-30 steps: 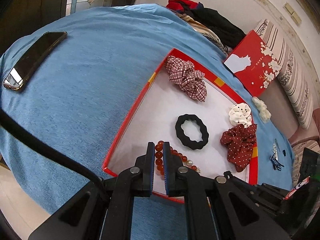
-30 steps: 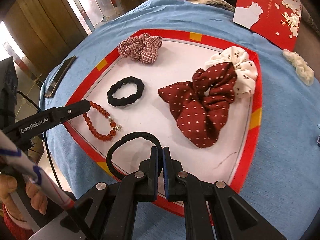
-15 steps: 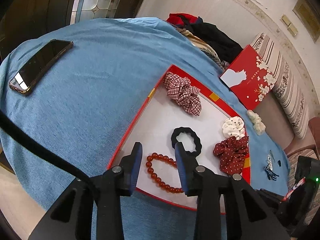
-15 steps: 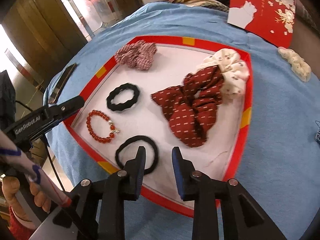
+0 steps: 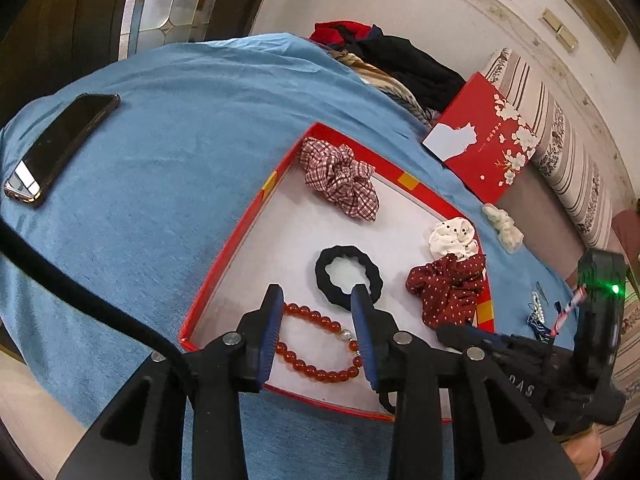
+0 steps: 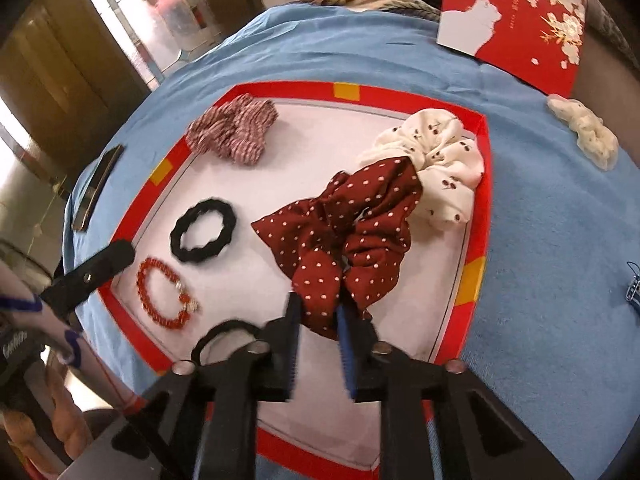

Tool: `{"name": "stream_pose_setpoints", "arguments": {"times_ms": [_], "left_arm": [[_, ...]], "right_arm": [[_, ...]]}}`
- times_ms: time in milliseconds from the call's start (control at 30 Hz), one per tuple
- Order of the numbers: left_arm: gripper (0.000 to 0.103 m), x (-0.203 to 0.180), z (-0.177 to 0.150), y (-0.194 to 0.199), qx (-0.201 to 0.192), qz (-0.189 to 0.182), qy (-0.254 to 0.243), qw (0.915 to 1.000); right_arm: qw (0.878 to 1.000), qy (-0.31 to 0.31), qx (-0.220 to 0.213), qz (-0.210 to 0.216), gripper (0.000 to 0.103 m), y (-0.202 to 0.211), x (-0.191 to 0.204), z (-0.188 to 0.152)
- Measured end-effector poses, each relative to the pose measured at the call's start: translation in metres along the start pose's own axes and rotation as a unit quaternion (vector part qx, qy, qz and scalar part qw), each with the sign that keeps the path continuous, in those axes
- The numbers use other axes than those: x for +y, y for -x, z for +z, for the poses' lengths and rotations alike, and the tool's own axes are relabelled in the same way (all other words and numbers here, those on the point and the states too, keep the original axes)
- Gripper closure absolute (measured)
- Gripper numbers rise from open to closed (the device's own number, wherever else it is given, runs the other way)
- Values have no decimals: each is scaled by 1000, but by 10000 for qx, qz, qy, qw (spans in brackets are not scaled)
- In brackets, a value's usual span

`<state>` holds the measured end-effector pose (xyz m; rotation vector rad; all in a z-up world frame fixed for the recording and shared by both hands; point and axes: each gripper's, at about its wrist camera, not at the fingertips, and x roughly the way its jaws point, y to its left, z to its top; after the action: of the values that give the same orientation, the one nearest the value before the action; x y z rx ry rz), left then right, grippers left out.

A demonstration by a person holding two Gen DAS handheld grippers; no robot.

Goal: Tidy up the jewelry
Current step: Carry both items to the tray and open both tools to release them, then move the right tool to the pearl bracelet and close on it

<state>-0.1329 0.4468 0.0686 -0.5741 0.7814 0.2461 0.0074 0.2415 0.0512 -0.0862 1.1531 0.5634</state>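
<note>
Sorting hair ties in the red tray

Closing, the right hand-held gripper [image 6: 318,322] had the red dotted scrunchie [image 6: 352,236] between its jaws. The left hand-held gripper [image 5: 316,300] stood open over the red bead bracelet [image 5: 316,344]. Farther in the red tray [image 5: 228,256] lay a black hair tie [image 5: 348,274] and a checked scrunchie [image 5: 340,178].

A red-rimmed tray [image 6: 476,208] with a white floor and yellow patches sits on a blue cloth [image 5: 160,168], holding a red-and-white checked scrunchie [image 5: 340,180], a black hair tie [image 5: 348,276], an orange-red bead bracelet [image 5: 316,344], a dark red white-dotted scrunchie [image 6: 352,240] and a cream one [image 6: 444,164] with dark specks.
</note>
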Motion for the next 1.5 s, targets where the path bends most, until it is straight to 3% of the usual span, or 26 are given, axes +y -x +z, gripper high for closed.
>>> {"name": "stream_pose_setpoints", "arguments": {"times_ms": [233,367,533,667,933,1100,1333,1500], "left_arm": [[69,5,2,1,4,-129,227,9997],[69,3,2,0,10,-62,150,9999],[69,-4,0,0,-26,110,6,9999],[64,-15,-4,3,-128,305,-277,9991],[64,-54,-17,14,-330,502,-1073,9924],[59,-103,-35,24,-128,41,-1350,9908],[56,-196,-50,-7,518,-765,-1820,9790],[56,-242,-59,-32,715,-955,-2001,9725]], "right_arm": [[9990,450,85,6,95,24,11,-34],[9990,398,127,162,94,39,7,-55],[9993,-37,-132,356,79,64,-11,-69],[9989,-231,-385,143,76,89,-30,-83],[9880,-1334,-545,-555,76,125,-144,-136],[9723,-2012,-710,-958,75,148,-227,-152],[9541,-2536,-1155,-1101,74,169,-300,-134],[9524,-2518,-1285,-1143,74,167,-336,-103]]}}
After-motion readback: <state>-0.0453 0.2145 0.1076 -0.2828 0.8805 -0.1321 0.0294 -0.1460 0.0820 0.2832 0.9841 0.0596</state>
